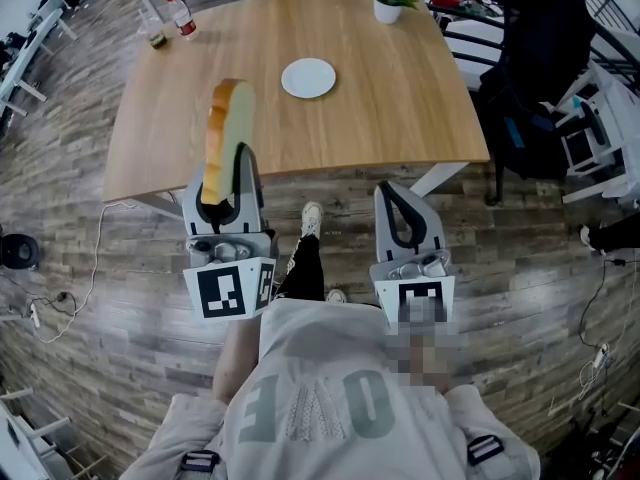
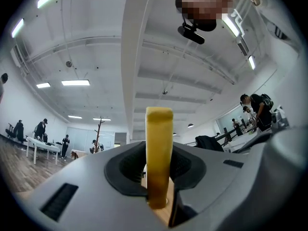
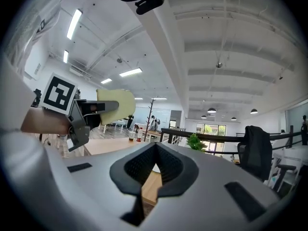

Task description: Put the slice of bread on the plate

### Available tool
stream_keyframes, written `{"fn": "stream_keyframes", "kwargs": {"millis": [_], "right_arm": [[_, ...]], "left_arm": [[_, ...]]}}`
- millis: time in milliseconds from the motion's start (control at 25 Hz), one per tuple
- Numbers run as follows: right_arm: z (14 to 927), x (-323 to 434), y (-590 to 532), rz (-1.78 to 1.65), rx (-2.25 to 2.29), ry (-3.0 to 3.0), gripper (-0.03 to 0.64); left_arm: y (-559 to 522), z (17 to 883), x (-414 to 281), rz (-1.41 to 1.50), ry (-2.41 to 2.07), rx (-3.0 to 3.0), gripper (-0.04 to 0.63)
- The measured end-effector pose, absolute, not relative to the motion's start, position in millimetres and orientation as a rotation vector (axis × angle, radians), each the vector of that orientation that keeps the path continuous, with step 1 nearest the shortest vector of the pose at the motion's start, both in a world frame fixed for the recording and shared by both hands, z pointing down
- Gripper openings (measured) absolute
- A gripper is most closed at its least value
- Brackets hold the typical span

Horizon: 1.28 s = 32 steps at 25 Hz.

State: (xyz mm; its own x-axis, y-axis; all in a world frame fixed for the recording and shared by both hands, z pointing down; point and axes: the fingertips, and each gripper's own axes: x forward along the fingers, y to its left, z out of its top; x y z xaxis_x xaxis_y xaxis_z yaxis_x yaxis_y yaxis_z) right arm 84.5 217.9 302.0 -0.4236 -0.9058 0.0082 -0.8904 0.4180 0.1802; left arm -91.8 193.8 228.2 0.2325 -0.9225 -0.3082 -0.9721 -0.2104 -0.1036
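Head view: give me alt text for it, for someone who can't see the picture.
Seen from above, the left gripper holds a slice of bread upright at the near edge of a wooden table, short of the white plate lying farther in. The right gripper, shut and empty, hangs beside it over the wood floor.

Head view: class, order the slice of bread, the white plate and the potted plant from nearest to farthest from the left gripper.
1. The slice of bread, held upright in the left gripper.
2. The white plate, ahead and to the right.
3. The potted plant, farthest back, right.
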Motion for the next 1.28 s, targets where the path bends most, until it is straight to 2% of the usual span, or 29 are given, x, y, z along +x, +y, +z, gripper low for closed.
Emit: {"fn": "stream_keyframes", "kwargs": {"millis": [280, 840, 1280], "right_arm": [[308, 81, 129, -0.217, 1.660, -2.514, 0.017], [276, 5, -87, -0.194, 1.517, -2.598, 0.018], [288, 17, -160, -0.088, 1.539, -2.555, 0.017]], "left_arm": [[97, 244, -101, 0.271, 1.766, -2.267, 0.095], [-118, 239, -152, 0.205, 1.828, -2.277, 0.094], [-177, 253, -133, 0.136, 1.809, -2.399, 0.095]]}}
